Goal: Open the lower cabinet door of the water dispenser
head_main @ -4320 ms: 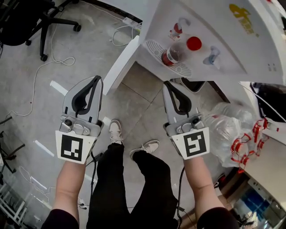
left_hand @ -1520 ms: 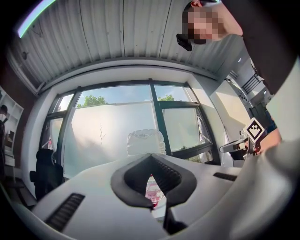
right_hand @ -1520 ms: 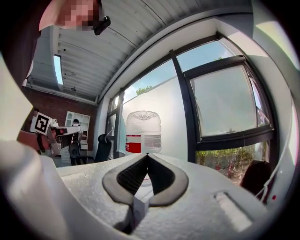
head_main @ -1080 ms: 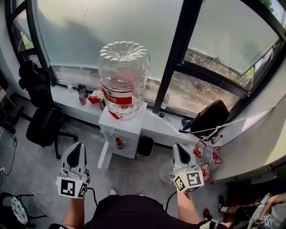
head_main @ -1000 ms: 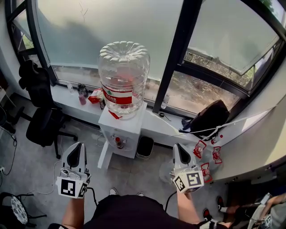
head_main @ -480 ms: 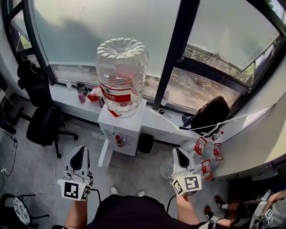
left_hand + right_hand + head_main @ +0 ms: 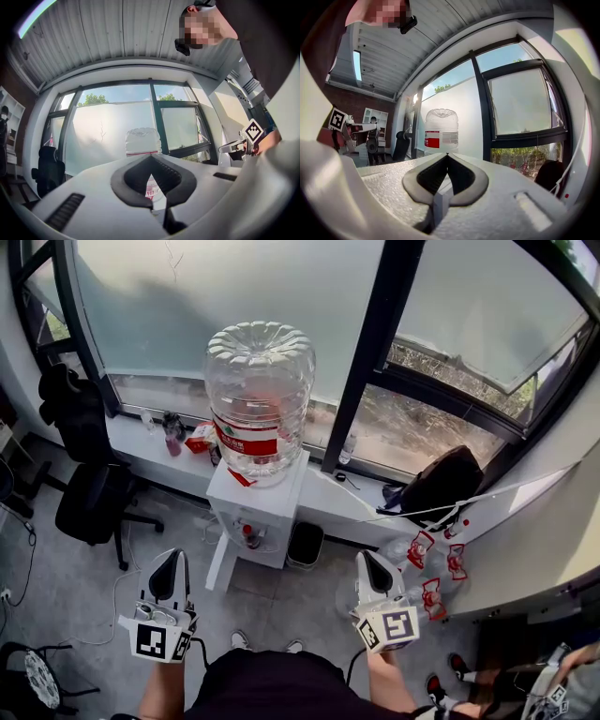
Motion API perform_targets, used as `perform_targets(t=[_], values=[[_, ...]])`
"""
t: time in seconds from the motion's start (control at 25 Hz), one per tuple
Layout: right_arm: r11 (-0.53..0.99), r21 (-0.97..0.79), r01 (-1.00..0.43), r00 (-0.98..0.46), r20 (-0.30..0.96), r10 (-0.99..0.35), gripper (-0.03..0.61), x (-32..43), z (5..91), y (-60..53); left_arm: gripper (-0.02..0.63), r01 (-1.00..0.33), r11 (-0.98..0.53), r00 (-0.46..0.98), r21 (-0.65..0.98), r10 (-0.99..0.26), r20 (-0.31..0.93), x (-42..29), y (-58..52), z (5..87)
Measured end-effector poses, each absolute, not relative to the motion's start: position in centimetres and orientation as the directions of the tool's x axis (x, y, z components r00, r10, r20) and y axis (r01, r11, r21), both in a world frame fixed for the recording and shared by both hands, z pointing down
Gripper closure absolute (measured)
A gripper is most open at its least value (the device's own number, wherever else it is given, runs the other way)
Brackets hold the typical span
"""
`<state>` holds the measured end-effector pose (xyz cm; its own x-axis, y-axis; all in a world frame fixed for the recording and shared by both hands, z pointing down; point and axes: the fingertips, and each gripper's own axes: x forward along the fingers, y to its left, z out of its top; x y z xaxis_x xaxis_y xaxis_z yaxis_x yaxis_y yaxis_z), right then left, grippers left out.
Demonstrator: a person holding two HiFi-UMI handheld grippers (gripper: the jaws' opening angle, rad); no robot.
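Standing well back from the window (image 7: pixel 234 296), the person is now taking in the whole dispenser (image 7: pixel 264 507), which is sitting against the sill with the big bottle (image 7: pixel 260 399) on top. About 4 seconds ago the head was hanging right over the tap tray, with both grippers close in front of it. Since then the person has been backing off. Over the last second almost nothing is shifting beyond a small dip of the grippers in the head view.

A chair (image 7: pixel 89 507) is standing well to the dispenser's left and a bin (image 7: pixel 305 542) just beside it on the right.

A white panel, probably the door (image 7: pixel 223 563), is jutting out from the dispenser's lower left side toward the floor, so it is looking already swung open. If so, the retreat is suggesting the task is finishing rather than starting.

The 2 grippers are hovering low and well apart from the dispenser, pointing toward it. The left gripper (image 7: pixel 172 555) is keeping its jaws tip to tip and gripping nothing. The right gripper (image 7: pixel 367 557) is likewise fully closed and empty. Each gripper view is showing only the distant bottle past its tips.
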<state>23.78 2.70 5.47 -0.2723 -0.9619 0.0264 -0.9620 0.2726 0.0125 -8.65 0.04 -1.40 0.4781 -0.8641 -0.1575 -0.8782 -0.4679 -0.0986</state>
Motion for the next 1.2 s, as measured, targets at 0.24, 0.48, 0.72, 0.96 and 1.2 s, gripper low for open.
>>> perform_targets(t=[0.24,0.48,0.72,0.96,1.2], values=[[0.307,0.033,-0.951,-0.307,0.011,-0.952,0.574,22.9,5.1,2.6,0.606,-0.880,-0.467,0.476,-0.090,-0.865,-0.161,-8.8,0.1,-1.4],[0.307,0.073,-0.949,-0.309,-0.024,-0.951,0.574,23.1,3.9,2.3,0.606,-0.872,-0.482,0.490,-0.085,-0.856,-0.165,-8.1,-0.1,-1.1],[0.304,0.052,-0.951,-0.306,-0.024,-0.952,0.574,23.1,3.8,2.1,0.606,-0.872,-0.483,0.489,-0.080,-0.855,-0.173,-8.1,-0.3,-1.4],[0.321,0.043,-0.946,-0.322,-0.034,-0.946,0.574,22.5,3.4,1.5,0.606,-0.870,-0.486,0.492,-0.082,-0.852,-0.176,-7.9,-0.4,-1.6],[0.319,0.042,-0.947,-0.321,-0.043,-0.946,0.574,22.5,3.1,1.1,0.606,-0.874,-0.480,0.486,-0.081,-0.856,-0.177,-8.2,-0.5,-1.6]])
